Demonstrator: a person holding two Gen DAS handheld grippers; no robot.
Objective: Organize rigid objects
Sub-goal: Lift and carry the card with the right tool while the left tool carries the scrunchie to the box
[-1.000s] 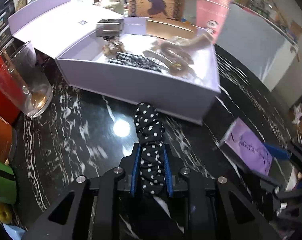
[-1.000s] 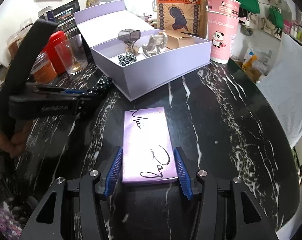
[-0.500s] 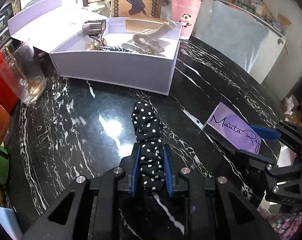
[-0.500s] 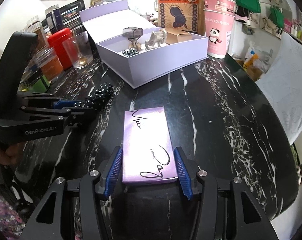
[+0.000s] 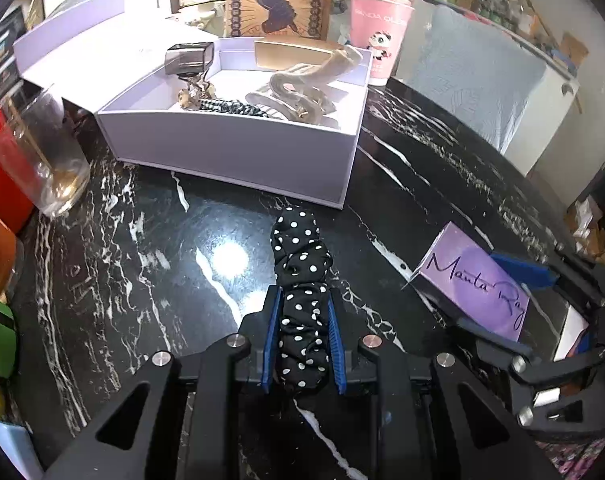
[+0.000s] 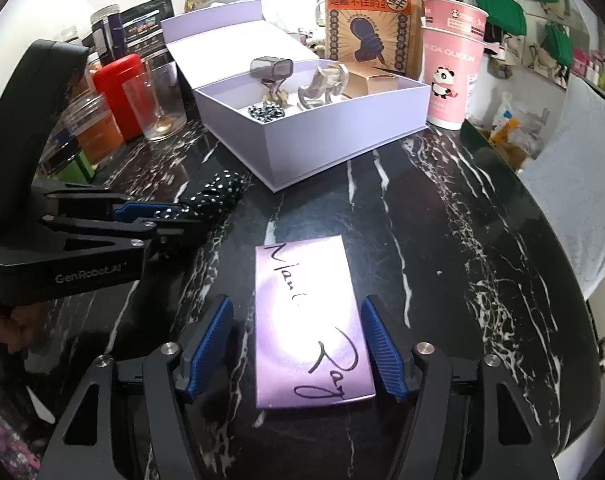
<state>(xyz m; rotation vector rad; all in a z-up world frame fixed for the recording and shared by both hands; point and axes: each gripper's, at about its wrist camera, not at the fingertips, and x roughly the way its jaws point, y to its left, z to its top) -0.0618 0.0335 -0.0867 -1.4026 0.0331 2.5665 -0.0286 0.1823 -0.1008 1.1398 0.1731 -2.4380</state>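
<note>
**Hand-held grippers work a half-filled box**

Left hand-held gripper [image 5: 303, 340] is clamped on a black polka-dot scrunchie [image 5: 300, 280], its blue pads pressed to both sides of the fabric, while the right hand-held gripper [image 6: 298, 350] straddles a purple card [image 6: 308, 324] lying flat on the black marble worktop [image 6: 442, 240]. The right jaws have just been opening; they stand apart, with a visible gap between each pad and the card's edges, so the card rests on the worktop between them, ungripped.

The task looks partly done. The open lilac box [image 5: 230, 148] at the back of the worktop already holds a grey clip [image 5: 188, 58], a checked scrunchie [image 5: 230, 107], a pale claw clip [image 5: 306, 84] and a small gold carton [image 6: 372, 80]. Two items are still outside it: the dotted scrunchie, held above the worktop just short of the box's near wall, and the card, well apart from the box.

The scrunchie is squeezed into a long roll, its long axis running straight out from the left jaws toward the box's near corner. The card's long axis runs away from the right hand-held gripper, pointing roughly toward the box, script facing up. Pink cups [image 6: 450, 76] and a paper bag [image 6: 368, 20] stand behind.
</note>
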